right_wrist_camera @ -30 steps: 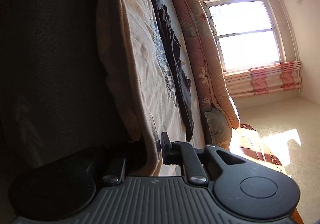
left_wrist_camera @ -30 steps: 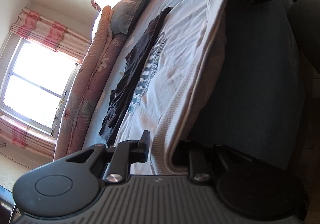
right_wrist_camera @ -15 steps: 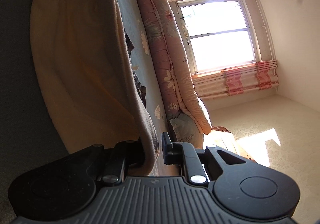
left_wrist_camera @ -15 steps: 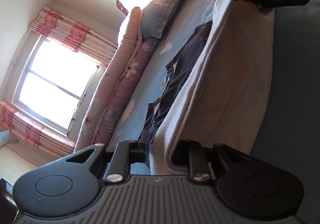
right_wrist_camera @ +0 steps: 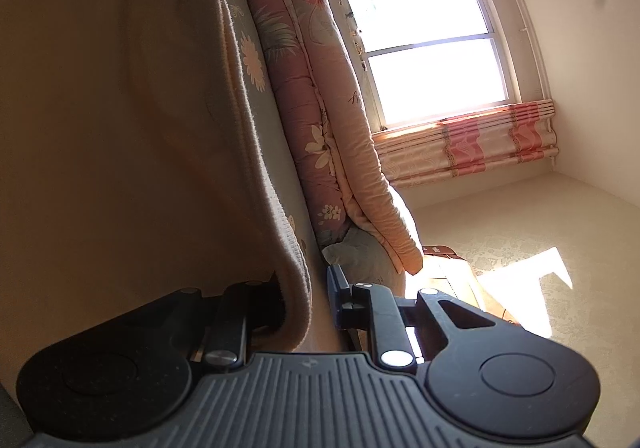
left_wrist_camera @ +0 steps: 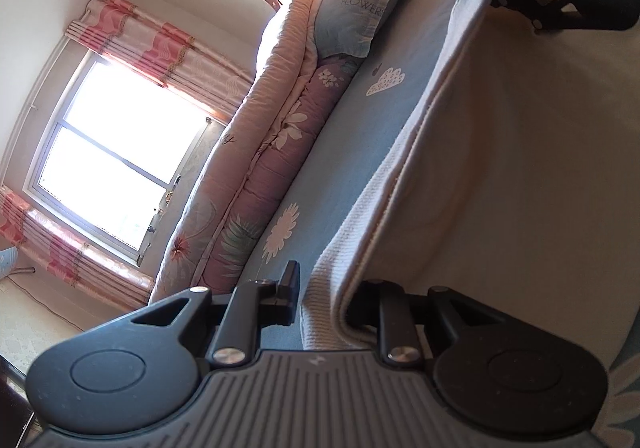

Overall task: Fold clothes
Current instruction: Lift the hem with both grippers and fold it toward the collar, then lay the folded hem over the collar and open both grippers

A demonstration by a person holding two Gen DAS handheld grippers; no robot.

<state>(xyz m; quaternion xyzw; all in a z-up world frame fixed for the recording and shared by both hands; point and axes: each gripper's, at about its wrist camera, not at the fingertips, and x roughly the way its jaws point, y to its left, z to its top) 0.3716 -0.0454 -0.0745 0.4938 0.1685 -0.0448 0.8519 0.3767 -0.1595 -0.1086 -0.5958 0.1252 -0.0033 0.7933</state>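
Both hand-held grippers are clamped on the ribbed hem of a cream knit garment (left_wrist_camera: 520, 152). The left hand-held gripper (left_wrist_camera: 322, 302) pinches one hem corner at bottom centre of the left wrist view. The right hand-held gripper (right_wrist_camera: 306, 300) pinches the other at bottom centre of the right wrist view, and it also shows at upper right of the left view. The cloth sits between the fingers on each side, so neither is free.

The garment hangs as a lifted sheet, raised off the pale blue flower-print bed sheet (left_wrist_camera: 352, 120). It fills the right half of the left view & the left half of the right view.

Progress, as a judgement: a fold is under way, w/ the hem carried up and over. It isn't laid down, so that fold is incomplete. No finished folded stack is visible anywhere.

Hard to make out:
- The rest of the garment (sleeves, collar, front) is cut off or hidden behind the lifted panel, so I can't tell how many folds it already carries.
- The bed surface under the cloth is hidden, incl. anything else lying there.
- The right view's left side is in deep shadow, and the window (right_wrist_camera: 428, 44) is blown out.
- The rolled pink floral quilt (left_wrist_camera: 272, 152) & the blue-grey "FLOWERS" pillow (left_wrist_camera: 360, 16) sit along the far bed edge.
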